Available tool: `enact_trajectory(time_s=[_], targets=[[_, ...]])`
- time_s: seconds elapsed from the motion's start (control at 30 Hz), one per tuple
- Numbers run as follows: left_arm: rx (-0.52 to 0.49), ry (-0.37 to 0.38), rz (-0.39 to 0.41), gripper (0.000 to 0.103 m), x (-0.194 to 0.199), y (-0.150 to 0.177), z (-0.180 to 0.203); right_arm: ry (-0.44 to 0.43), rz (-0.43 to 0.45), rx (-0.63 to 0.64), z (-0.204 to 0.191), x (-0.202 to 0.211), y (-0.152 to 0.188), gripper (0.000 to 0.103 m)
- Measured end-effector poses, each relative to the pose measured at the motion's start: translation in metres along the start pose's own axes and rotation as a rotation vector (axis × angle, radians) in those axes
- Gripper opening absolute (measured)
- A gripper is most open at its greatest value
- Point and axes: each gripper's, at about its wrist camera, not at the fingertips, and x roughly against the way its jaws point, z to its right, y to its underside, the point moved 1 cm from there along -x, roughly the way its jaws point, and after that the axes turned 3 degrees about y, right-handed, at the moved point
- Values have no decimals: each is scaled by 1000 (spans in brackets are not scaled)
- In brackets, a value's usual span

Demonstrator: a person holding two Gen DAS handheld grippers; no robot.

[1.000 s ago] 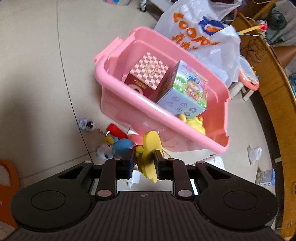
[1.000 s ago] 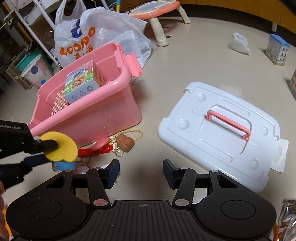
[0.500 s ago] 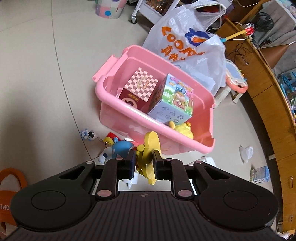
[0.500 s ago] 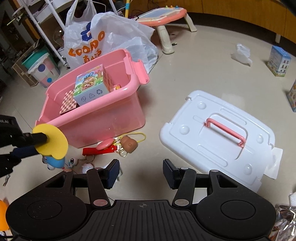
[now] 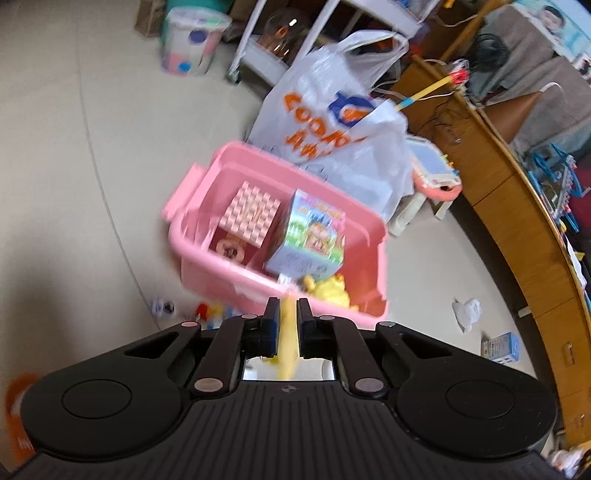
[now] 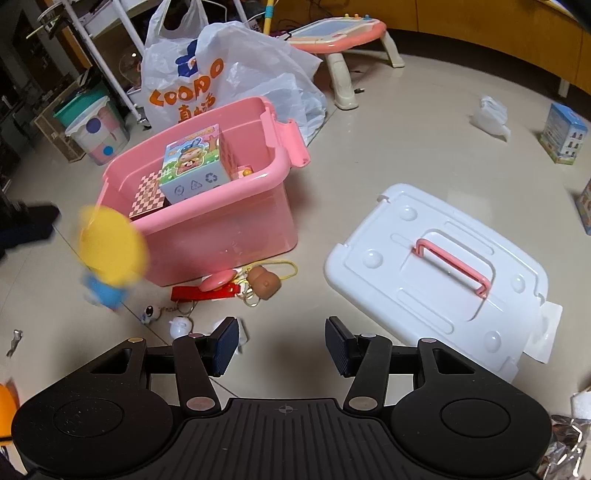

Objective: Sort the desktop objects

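My left gripper (image 5: 287, 325) is shut on a toy with a flat yellow disc (image 5: 287, 343) and a blue body (image 6: 105, 290), held in the air just short of the near wall of the pink bin (image 5: 280, 291). In the right wrist view the same toy shows blurred, left of the pink bin (image 6: 221, 229). The bin holds a checkered box (image 5: 247, 218), a cartoon box (image 5: 314, 232) and a yellow plush (image 5: 330, 291). My right gripper (image 6: 280, 349) is open above bare floor with nothing between its fingers.
The white bin lid (image 6: 443, 277) with a pink handle lies on the floor at right. Small keychain toys (image 6: 258, 282) and a red strap (image 6: 201, 292) lie in front of the bin. A white plastic bag (image 6: 207, 74) and a toy table (image 6: 340, 33) stand behind it.
My left gripper has risen with the yellow and blue toy, so the bin looks smaller and farther below. The right gripper has stayed put and open.
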Motion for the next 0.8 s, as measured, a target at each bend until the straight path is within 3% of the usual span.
enact_trajectory(time_s=[0.17,0.33,0.43,0.5,0.57,0.67,0.8], targets=[[-4,13,7,10,4,-8,5,-5,0,-2,1,1,0,48],[61,-15,-24,10,-4,-1,-9,-7,3,-20,6,3,1,49],[142,-41,-70,20,-19,12,-29,-2,-7,-45,12,-3,3,49],[223,-60,-123,36,-32,24,-46,7,-23,-61,16,-8,5,49],[298,-75,-171,40,-46,37,-61,18,-41,-77,20,-15,8,49],[339,-113,-223,58,-65,53,-76,26,-61,-102,24,-24,11,49],[393,-130,-249,66,-89,69,-85,27,-80,-101,23,-34,15,49]])
